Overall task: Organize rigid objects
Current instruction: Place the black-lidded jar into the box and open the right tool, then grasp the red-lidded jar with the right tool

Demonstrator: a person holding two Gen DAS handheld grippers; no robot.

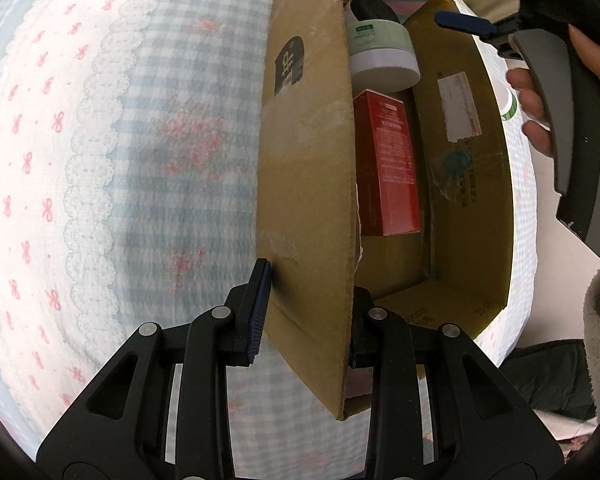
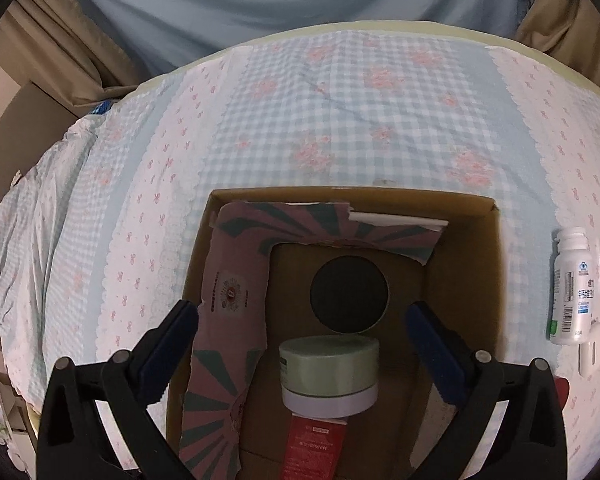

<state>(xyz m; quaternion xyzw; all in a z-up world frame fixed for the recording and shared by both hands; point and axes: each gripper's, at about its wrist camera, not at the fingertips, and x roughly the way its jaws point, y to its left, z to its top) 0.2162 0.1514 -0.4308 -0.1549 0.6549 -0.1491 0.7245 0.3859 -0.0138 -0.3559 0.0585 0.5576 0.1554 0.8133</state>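
An open cardboard box (image 2: 460, 248) sits on the bed. Inside it lie a pale green jar with a white lid (image 2: 330, 376), a red carton (image 2: 316, 448) and a black round object (image 2: 348, 294). My right gripper (image 2: 302, 310) hangs open over the box, with the jar below and between its fingers, untouched. My left gripper (image 1: 308, 280) is shut on the box's upright side panel (image 1: 308, 140). The left wrist view also shows the jar (image 1: 380, 44), the red carton (image 1: 388, 168) and one blue pad (image 1: 464, 24) of the right gripper, held by a hand (image 1: 534, 104).
A pink-and-teal striped card piece (image 2: 228, 320) lines the box's left and far sides. A white bottle (image 2: 570, 284) and small white items (image 2: 590, 354) lie on the checked bedcover (image 2: 340, 120) right of the box. Curtains hang beyond the bed.
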